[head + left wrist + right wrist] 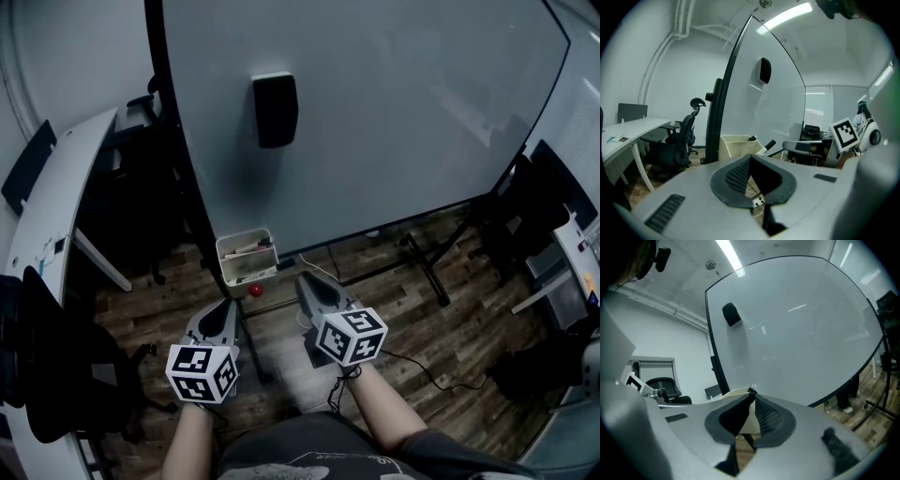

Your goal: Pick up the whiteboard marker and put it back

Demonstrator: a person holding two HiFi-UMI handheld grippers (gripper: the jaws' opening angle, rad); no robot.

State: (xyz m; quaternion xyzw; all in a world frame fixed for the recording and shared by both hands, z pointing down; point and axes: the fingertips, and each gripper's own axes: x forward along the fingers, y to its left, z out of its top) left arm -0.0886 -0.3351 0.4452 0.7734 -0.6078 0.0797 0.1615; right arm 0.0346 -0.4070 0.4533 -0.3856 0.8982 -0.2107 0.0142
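Note:
A cream tray hangs at the lower left corner of the whiteboard and holds markers. A black-capped marker sticks out over the tray's right rim; the head view shows it as a dark marker. My left gripper points at the tray from below, a short way off, its jaws shut and empty. My right gripper is just right of the tray, tips close to it. Its jaws are shut, and I see nothing held between them. The tray shows behind them.
A black eraser sticks to the board. A small red object lies on the wood floor under the tray. A white desk and office chairs stand at the left. The board's stand legs and a cable cross the floor at the right.

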